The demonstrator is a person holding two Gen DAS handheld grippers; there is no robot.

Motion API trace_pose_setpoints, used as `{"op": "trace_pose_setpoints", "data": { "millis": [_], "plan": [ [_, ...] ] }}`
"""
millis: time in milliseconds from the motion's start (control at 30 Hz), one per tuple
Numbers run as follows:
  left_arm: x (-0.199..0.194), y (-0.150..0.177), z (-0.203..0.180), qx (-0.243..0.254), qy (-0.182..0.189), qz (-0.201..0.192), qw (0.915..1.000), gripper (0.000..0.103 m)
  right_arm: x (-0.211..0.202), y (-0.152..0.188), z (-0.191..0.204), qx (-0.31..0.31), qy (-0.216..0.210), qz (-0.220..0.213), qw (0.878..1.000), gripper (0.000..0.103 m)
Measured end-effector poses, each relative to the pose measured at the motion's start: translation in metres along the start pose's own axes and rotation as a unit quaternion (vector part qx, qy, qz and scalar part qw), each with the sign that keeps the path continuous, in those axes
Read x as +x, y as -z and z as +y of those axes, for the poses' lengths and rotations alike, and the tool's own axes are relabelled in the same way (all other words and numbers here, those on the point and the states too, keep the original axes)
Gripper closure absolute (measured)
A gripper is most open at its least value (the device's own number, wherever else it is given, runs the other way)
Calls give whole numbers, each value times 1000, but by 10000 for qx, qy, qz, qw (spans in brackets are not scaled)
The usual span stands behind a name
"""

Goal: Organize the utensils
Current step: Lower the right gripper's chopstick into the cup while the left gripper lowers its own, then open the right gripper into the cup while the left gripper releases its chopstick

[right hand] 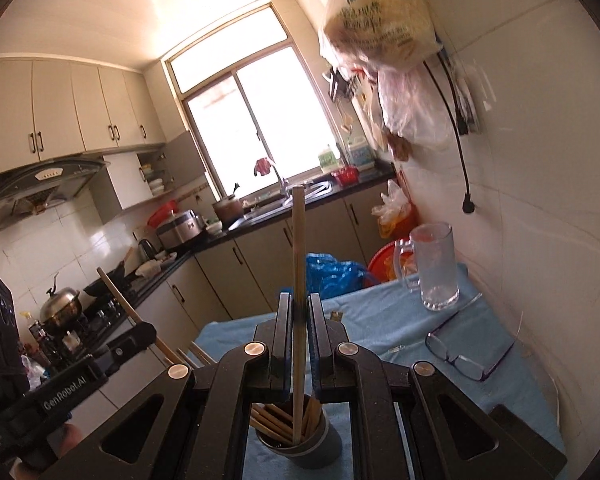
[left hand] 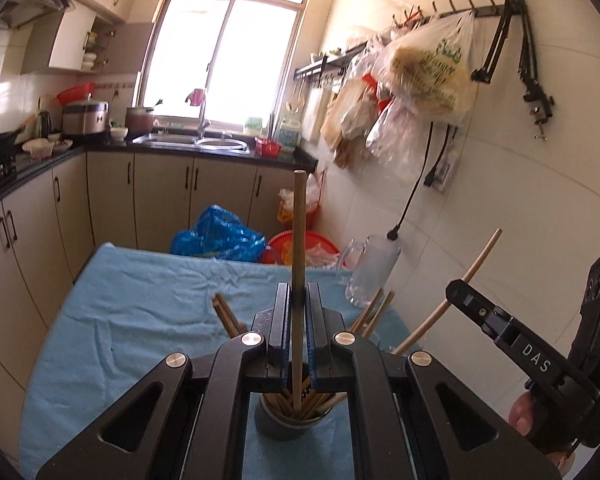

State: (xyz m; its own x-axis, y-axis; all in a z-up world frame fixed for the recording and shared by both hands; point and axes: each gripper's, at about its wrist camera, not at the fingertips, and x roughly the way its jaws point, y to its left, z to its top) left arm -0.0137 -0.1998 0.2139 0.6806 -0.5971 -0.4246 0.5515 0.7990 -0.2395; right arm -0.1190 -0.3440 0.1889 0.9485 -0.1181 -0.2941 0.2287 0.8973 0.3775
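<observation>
A: Left claw (left hand: 298, 312) is closed tight on one upright chopstick (left hand: 299, 240), its lower end inside the grey holder cup (left hand: 290, 426). Right claw (right hand: 299, 316) is clamped likewise on its own chopstick (right hand: 299, 248), the tip down in the same cup (right hand: 300, 446).

B: Largest first: one bench under a blue cloth (left hand: 140, 300), one glass mug (right hand: 434, 266) far beyond the cup, one pair of spectacles (right hand: 462, 354) between mug and cup.

A: Risk?

B: I judge both claws crowd the cup. A sideways tug could tip it and spill the bundle, or the two sticks could cross and jam.

A: Count?

B: Two held; the bundle in the cup is too crowded to count.
</observation>
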Motion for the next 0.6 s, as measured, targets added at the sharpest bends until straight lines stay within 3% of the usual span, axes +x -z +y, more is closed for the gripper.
{"op": "trace_pose_setpoints", "data": {
  "millis": [600],
  "plan": [
    [26, 53, 21, 91, -175, 302, 9993, 96, 44, 51, -10, -70, 72, 773, 9970, 95]
  ]
}}
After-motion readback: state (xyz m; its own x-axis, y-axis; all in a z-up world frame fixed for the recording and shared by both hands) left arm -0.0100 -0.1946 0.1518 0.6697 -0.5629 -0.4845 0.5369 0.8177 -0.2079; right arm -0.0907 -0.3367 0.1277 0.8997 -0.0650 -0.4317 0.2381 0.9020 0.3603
